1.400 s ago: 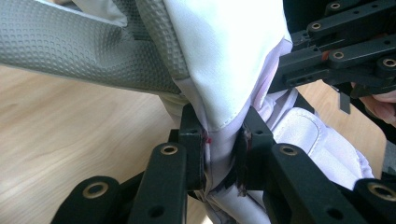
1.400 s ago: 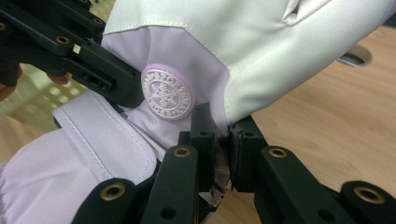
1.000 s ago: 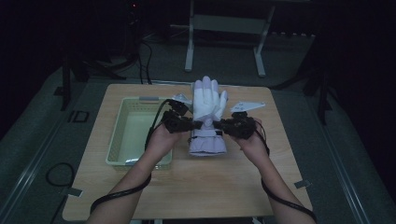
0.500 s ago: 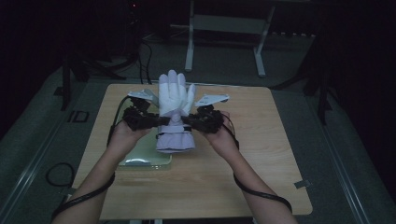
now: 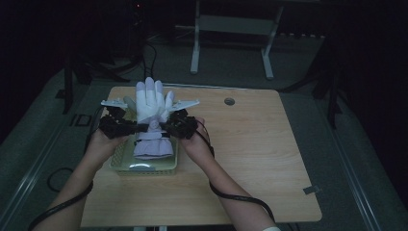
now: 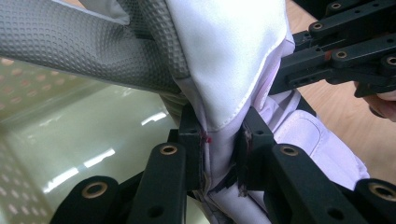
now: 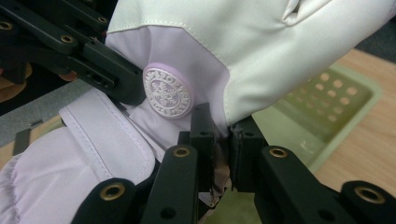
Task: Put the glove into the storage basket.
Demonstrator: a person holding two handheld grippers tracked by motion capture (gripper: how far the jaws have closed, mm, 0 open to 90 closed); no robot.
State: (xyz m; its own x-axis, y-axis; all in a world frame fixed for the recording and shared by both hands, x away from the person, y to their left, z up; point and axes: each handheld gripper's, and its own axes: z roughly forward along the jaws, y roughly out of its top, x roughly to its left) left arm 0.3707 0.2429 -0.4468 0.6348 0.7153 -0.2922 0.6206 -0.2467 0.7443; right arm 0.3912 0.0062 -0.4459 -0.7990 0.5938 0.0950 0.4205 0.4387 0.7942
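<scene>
A white ski glove [image 5: 151,102] with a lilac cuff [image 5: 153,147] hangs upright, fingers up, over a pale green perforated basket [image 5: 144,169] at the table's left. My left gripper [image 5: 139,128] is shut on the glove's left edge at the wrist, and my right gripper [image 5: 163,127] is shut on its right edge. In the left gripper view the gripper [image 6: 223,156] pinches a fold of the glove [image 6: 229,51] above the basket [image 6: 70,149]. In the right gripper view the gripper [image 7: 223,140] clamps the glove [image 7: 233,46] beside a round embossed badge [image 7: 168,91], with the basket [image 7: 327,93] behind.
The wooden table [image 5: 250,159] stretches to the right, with a round cable hole [image 5: 229,101] near its far edge. A metal stand [image 5: 231,29] rises behind the table. Cables trail from both grippers off the near edge.
Both hands have carried the glove leftward from the table's middle to above the basket. Both grips have stayed shut on it throughout.
</scene>
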